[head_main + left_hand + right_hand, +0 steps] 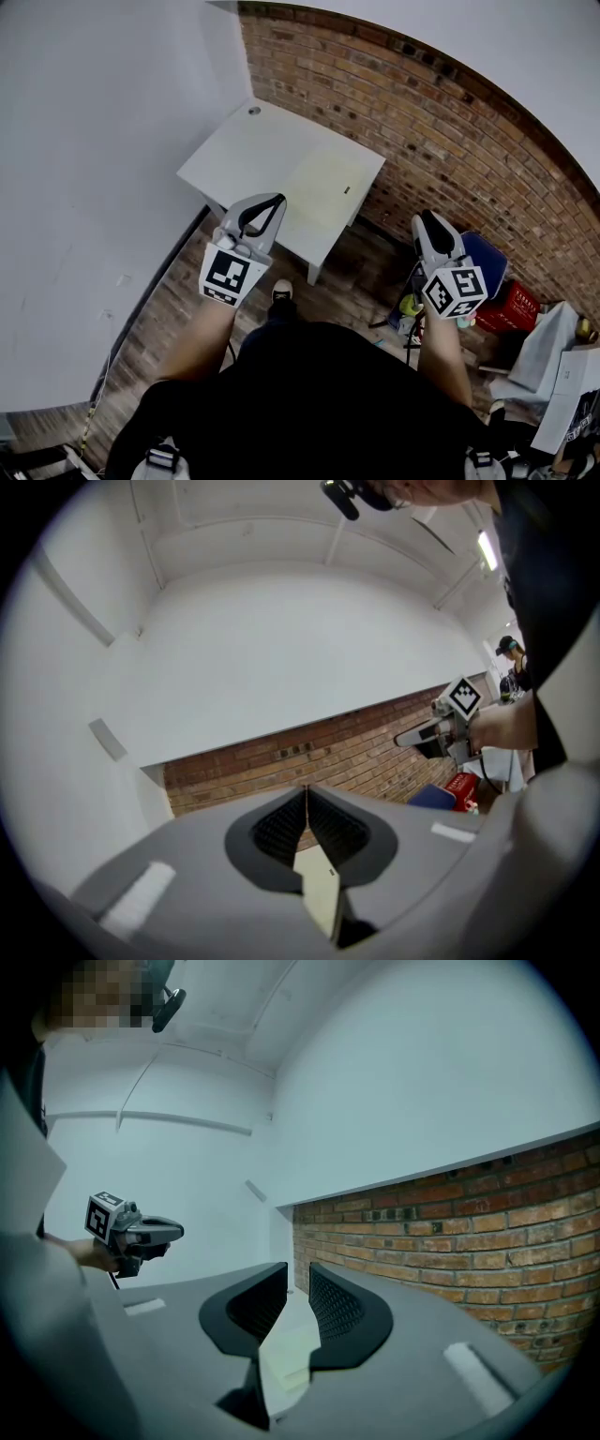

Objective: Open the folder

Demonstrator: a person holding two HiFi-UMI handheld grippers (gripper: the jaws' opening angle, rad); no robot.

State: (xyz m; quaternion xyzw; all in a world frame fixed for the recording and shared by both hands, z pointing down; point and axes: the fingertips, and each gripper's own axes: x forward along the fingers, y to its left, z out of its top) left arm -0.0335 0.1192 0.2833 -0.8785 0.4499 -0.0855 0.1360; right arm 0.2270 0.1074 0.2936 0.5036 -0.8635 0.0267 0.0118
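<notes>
A pale yellowish folder (323, 178) lies flat and closed on the right half of a white table (234, 150) in the corner. Both grippers are held level in the air, well short of the table. In the head view my left gripper (278, 200) points at the table's near edge, its jaws pressed together with nothing between them. My right gripper (427, 217) hangs further right over the floor, its jaws a narrow gap apart and empty. The folder (319, 892) shows below the left gripper's (307, 789) tips. It (286, 1354) also shows under the right gripper's (298, 1269) gap.
A brick wall (450, 122) runs behind the table and a white wall (84, 169) stands at its left. A blue chair (487, 258), a red crate (511, 307) and white boxes (562, 375) crowd the floor at the right. A small round fitting (254, 110) sits at the table's far corner.
</notes>
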